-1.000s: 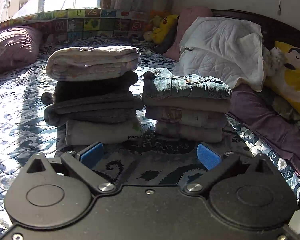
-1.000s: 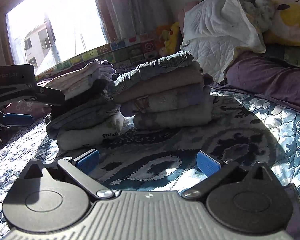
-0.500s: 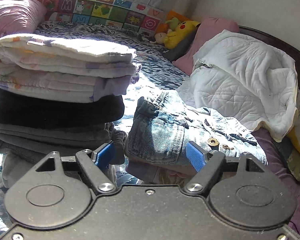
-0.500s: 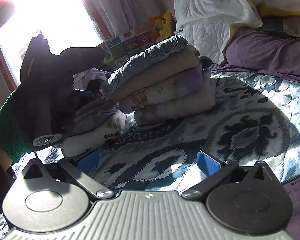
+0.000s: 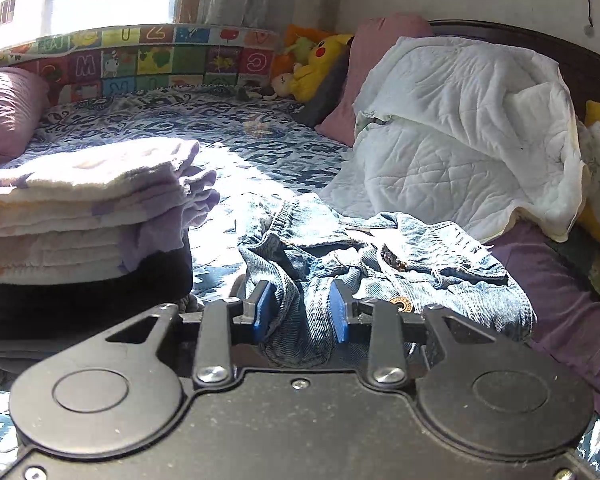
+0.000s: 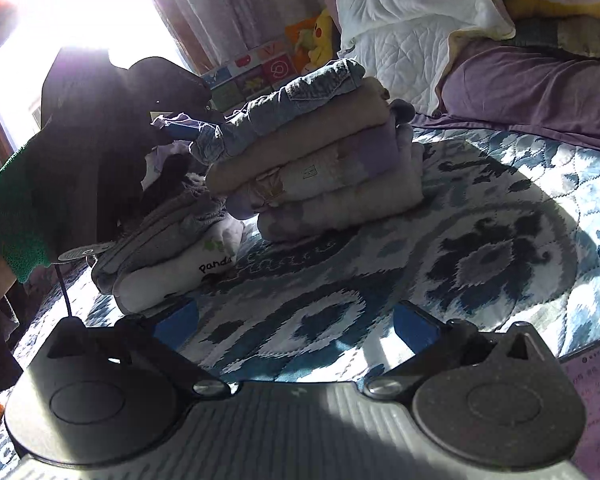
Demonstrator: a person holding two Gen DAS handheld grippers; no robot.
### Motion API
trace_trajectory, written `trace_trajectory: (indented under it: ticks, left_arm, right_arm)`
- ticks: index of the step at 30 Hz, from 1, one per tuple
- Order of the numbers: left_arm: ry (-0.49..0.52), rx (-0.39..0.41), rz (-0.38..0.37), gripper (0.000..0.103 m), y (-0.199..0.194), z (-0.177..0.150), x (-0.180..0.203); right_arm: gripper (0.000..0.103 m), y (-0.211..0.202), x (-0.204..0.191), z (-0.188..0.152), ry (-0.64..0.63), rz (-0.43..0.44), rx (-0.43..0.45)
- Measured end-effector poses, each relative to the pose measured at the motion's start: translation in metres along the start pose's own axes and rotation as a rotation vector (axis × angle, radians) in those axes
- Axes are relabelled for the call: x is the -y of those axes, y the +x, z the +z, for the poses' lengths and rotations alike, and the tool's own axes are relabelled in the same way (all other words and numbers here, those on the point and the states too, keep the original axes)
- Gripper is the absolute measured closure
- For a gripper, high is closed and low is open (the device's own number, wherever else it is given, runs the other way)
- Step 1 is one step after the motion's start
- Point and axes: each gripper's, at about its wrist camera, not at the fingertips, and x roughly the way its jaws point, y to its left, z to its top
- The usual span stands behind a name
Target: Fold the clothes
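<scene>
A folded blue denim garment (image 5: 380,264) tops the right-hand stack of folded clothes (image 6: 332,184). My left gripper (image 5: 300,312) is shut on the near edge of the denim, bunching the cloth between its blue pads. In the right wrist view the left gripper (image 6: 184,130) appears as a dark shape pinching the denim garment (image 6: 300,92) at its left end. A second stack (image 5: 80,216), topped by a white and lilac folded piece, stands to the left. My right gripper (image 6: 296,320) hovers open above the patterned bedspread (image 6: 480,248), in front of both stacks, holding nothing.
A white quilt (image 5: 460,132) is heaped at the back right over a purple pillow (image 5: 560,300). A yellow plush toy (image 5: 320,64), a pink cushion (image 5: 8,112) and an alphabet-print bumper (image 5: 140,60) line the far side. A green sleeve (image 6: 12,216) shows at left.
My left gripper moved forward onto the right stack and closed on the denim's near edge, which is now rumpled. The right gripper stayed open, edging slightly closer to the bedspread.
</scene>
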Motion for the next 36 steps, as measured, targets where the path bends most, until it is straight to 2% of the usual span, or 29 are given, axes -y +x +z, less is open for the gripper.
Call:
trace_trajectory:
  ticks: [1, 2, 6, 11, 15, 17, 21, 23, 26, 29, 32, 36]
  left_arm:
    - [0.021, 0.000, -0.007, 0.086, -0.004, -0.001, 0.003]
    - [0.027, 0.001, -0.010, 0.100, -0.008, 0.000, 0.004]
    - [-0.007, 0.021, -0.055, 0.101, -0.030, 0.005, 0.000]
    - [-0.028, 0.026, -0.073, 0.101, -0.051, 0.007, 0.000]
    - [-0.052, 0.072, -0.102, 0.101, -0.087, 0.000, -0.006]
    - [-0.056, 0.092, -0.119, 0.101, -0.109, -0.010, -0.012]
    - [-0.087, 0.119, -0.127, 0.101, -0.149, -0.037, -0.031]
    - [-0.106, 0.131, -0.123, 0.101, -0.173, -0.054, -0.045]
    - [-0.129, 0.128, -0.067, 0.101, -0.209, -0.085, -0.076]
    - [-0.167, 0.100, 0.024, 0.101, -0.245, -0.127, -0.115]
    - [-0.211, 0.049, 0.153, 0.101, -0.281, -0.177, -0.152]
    - [-0.351, 0.019, 0.257, 0.101, -0.338, -0.244, -0.199]
  right_arm:
    - [0.000, 0.000, -0.001, 0.000, -0.001, 0.001, 0.000]
    - [0.000, -0.001, -0.001, 0.000, -0.006, 0.003, 0.001]
    - [0.000, -0.003, -0.003, -0.001, -0.017, 0.004, 0.003]
    - [0.000, -0.003, -0.001, -0.003, -0.015, -0.005, -0.007]
    - [0.000, -0.006, 0.003, -0.003, -0.010, 0.007, 0.002]
    - [0.000, -0.006, 0.011, -0.001, 0.054, 0.056, -0.003]
    - [0.000, -0.003, 0.049, 0.000, 0.408, 0.294, 0.006]
    - [0.000, -0.002, 0.058, -0.002, 0.499, 0.331, 0.014]
    - [0.000, 0.003, 0.066, -0.007, 0.561, 0.306, -0.025]
    - [0.000, 0.013, 0.061, -0.015, 0.524, 0.265, -0.112]
    - [0.000, 0.020, 0.042, -0.021, 0.415, 0.235, -0.168]
    - [0.000, 0.027, 0.003, -0.036, 0.286, 0.296, -0.258]
